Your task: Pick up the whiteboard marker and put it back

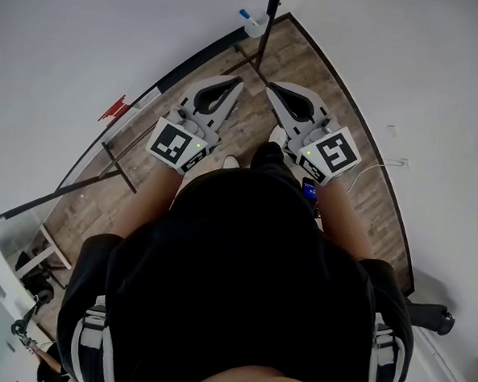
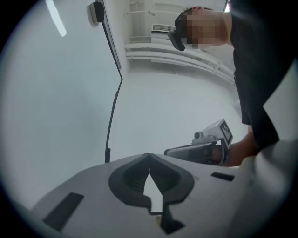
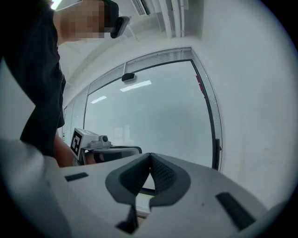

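Observation:
In the head view both grippers are held out in front of the person's body, over the wooden floor. My left gripper [image 1: 238, 83] is shut and holds nothing. My right gripper [image 1: 270, 87] is shut too, also empty. Their tips lie close together, pointing at the whiteboard's lower edge [image 1: 190, 62]. A small white item with a blue tip [image 1: 248, 18], possibly the marker, sits at that edge far ahead of both grippers. In the left gripper view the jaws [image 2: 149, 157] meet against the white board. The jaws [image 3: 150, 155] in the right gripper view meet likewise.
A red piece [image 1: 115, 107] is on the board's frame at the left. The board's black stand bars [image 1: 119, 165] and a pole [image 1: 268, 26] cross the wooden floor [image 1: 251, 126]. A white cable [image 1: 379, 166] lies by the right wall. Each gripper view shows the other gripper [image 2: 212, 142] [image 3: 95, 146].

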